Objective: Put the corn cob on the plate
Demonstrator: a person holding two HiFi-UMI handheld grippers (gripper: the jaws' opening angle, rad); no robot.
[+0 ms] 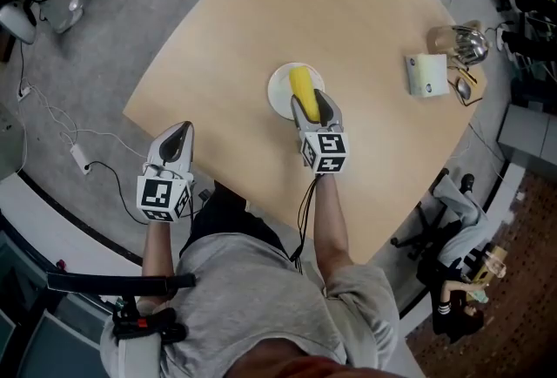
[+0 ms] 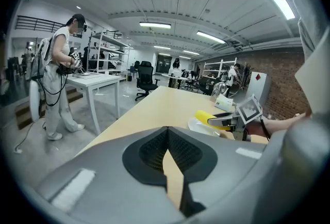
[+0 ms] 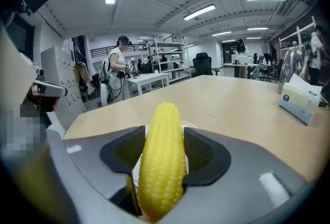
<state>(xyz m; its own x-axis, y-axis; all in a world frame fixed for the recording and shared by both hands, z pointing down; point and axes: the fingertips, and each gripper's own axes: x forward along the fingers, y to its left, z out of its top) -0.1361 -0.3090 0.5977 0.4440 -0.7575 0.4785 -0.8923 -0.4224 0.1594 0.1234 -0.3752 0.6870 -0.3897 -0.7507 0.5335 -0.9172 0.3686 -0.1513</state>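
Note:
A yellow corn cob (image 1: pixel 303 87) (image 3: pixel 161 153) is clamped between the jaws of my right gripper (image 1: pixel 315 110) (image 3: pixel 162 158), which is shut on it. The cob points forward over a small white plate (image 1: pixel 280 89) (image 3: pixel 186 126) near the middle of the wooden table (image 1: pixel 348 28); whether it touches the plate I cannot tell. My left gripper (image 1: pixel 174 144) (image 2: pixel 167 158) is shut with nothing in it, held off the table's near left edge. The left gripper view shows the cob (image 2: pixel 212 118) and plate (image 2: pixel 200 127) from the side.
At the table's far right stand a tissue box (image 1: pixel 426 75) (image 3: pixel 300 99) and a glass jar (image 1: pixel 458 40) with eyeglasses beside it. Cables and a power strip (image 1: pixel 80 158) lie on the floor to the left. A person works at a white table (image 2: pixel 93 79) in the background.

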